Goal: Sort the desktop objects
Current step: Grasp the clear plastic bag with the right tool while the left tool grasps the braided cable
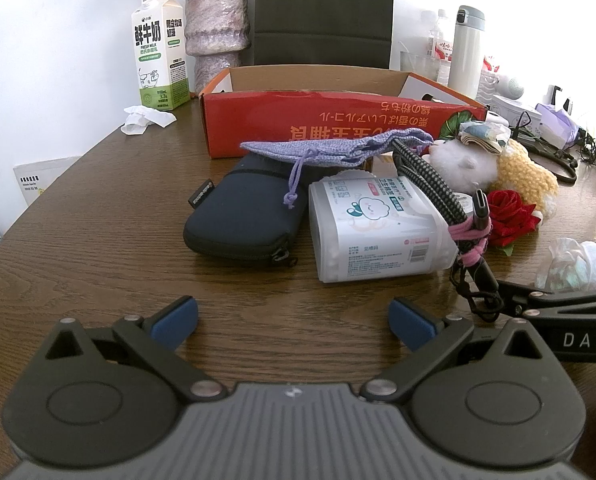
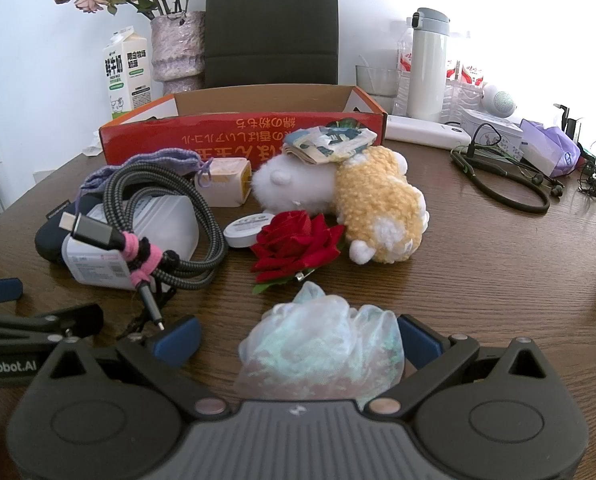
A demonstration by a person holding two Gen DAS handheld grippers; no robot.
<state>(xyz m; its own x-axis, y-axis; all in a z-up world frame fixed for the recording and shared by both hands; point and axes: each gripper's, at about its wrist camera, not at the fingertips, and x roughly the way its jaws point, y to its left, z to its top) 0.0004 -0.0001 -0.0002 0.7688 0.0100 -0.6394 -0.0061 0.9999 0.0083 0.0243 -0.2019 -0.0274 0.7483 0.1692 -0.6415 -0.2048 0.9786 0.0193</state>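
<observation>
Readable text:
- Milk carton (image 1: 159, 50): "鲜牛奶", "FRESH MILK", "3.3" low on the front; side panel "限定牧场奶源".
- Red cardboard box (image 1: 338, 124): print is upside down, Japanese kana plus big yellow characters partly hidden, not fully legible.
- Right gripper (image 1: 582, 338) arm in left view: "DAS".
- Left gripper (image 2: 5, 366) arm in right view: "nRobot.AI", start cut off.
- White wipes pack (image 1: 378, 228): small print and barcode, too small to read.

Dark wood table (image 1: 97, 232), white wall (image 1: 57, 40), dark chair back (image 1: 322, 12); right side overexposed, possibly window.
</observation>
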